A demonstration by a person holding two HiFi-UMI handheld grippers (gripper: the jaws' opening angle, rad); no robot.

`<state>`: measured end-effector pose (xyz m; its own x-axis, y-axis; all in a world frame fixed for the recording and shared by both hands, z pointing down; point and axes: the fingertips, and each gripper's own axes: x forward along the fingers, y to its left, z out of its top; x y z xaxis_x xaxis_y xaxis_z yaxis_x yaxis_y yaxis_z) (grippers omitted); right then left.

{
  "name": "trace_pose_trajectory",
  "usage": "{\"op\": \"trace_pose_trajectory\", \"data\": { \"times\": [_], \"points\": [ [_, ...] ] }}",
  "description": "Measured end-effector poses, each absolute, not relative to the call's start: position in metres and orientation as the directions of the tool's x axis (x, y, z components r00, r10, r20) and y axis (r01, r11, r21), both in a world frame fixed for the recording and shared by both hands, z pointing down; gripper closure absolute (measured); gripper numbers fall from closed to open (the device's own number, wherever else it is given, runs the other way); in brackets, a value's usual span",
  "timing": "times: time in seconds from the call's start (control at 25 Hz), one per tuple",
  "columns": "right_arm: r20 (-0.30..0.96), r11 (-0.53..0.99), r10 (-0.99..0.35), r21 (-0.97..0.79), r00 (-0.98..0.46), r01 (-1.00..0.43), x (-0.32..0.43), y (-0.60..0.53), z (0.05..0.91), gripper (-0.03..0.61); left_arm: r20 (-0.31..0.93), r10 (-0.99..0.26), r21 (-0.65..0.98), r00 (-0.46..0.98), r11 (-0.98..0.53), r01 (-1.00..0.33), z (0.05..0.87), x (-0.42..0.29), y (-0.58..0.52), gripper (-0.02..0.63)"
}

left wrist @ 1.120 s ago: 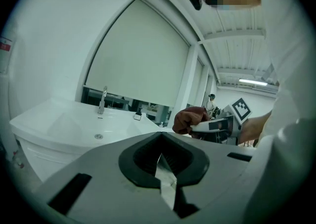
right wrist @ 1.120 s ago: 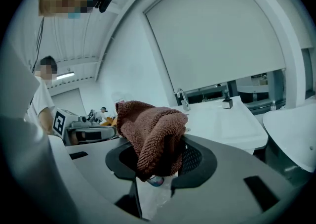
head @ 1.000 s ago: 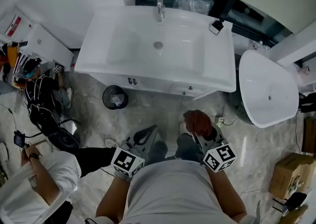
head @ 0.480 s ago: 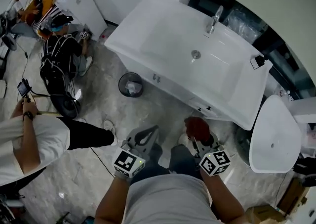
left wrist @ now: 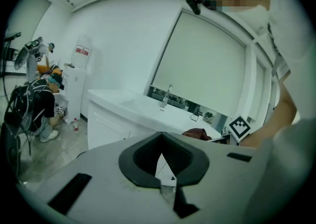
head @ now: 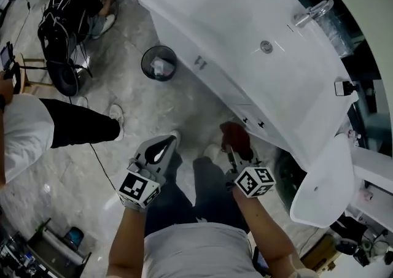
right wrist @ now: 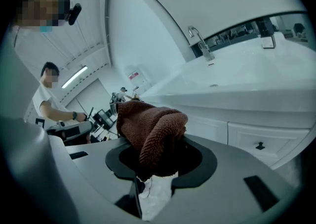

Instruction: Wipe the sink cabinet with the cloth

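The white sink cabinet (head: 212, 71) runs slantwise across the top of the head view, with a basin and a faucet (head: 310, 11) on its top. My right gripper (head: 236, 148) is shut on a bunched brown cloth (head: 235, 137), held low over the floor just short of the cabinet's drawer front. In the right gripper view the cloth (right wrist: 154, 130) bulges out of the jaws of the right gripper (right wrist: 155, 168), and the drawer front (right wrist: 247, 134) lies close ahead. My left gripper (head: 161, 148) is shut and holds nothing. It (left wrist: 163, 168) faces the cabinet (left wrist: 113, 119) from farther off.
A black waste bin (head: 158, 62) stands on the marble floor before the cabinet's left end. One person (head: 37, 129) stands at the left and another crouches at the top left (head: 67, 7). A white oval tub (head: 322, 178) sits right of the cabinet.
The head view has swung, so the cabinet now lies slantwise toward the upper right and looks nearer. Both grippers keep their places before the body. The right one still holds the cloth.
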<state>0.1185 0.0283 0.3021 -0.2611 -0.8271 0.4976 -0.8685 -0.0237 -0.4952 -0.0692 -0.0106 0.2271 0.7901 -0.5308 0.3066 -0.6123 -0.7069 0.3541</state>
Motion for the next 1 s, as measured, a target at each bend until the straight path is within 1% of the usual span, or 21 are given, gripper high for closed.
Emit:
{"op": "trace_pose_trajectory", "data": {
  "times": [0.2, 0.36, 0.52, 0.8, 1.0],
  "points": [
    [0.538, -0.106, -0.815, -0.502, -0.214, -0.858, 0.138, 0.02, 0.363, 0.428, 0.325, -0.564, 0.388, 0.759, -0.652, -0.651, 0.284, -0.076, -0.01, 0.603],
    [0.546, -0.212, -0.829, -0.508, -0.121, -0.835, 0.174, 0.006, 0.402, 0.428, 0.351, -0.549, 0.394, 0.759, -0.648, -0.651, 0.323, -0.066, -0.004, 0.603],
    [0.557, -0.286, -0.829, -0.502, -0.052, -0.817, 0.206, 0.0, 0.436, 0.428, 0.355, -0.536, 0.428, 0.766, -0.635, -0.643, 0.35, -0.056, 0.001, 0.603],
    [0.545, -0.35, -0.837, -0.479, 0.04, -0.805, 0.247, -0.015, 0.468, 0.428, 0.369, -0.513, 0.458, 0.775, -0.626, -0.632, 0.395, -0.044, 0.011, 0.603],
    [0.529, -0.366, -0.848, -0.532, 0.037, -0.763, 0.257, -0.021, 0.474, 0.428, 0.397, -0.505, 0.474, 0.767, -0.603, -0.642, 0.415, -0.037, 0.021, 0.603]
  ]
}}
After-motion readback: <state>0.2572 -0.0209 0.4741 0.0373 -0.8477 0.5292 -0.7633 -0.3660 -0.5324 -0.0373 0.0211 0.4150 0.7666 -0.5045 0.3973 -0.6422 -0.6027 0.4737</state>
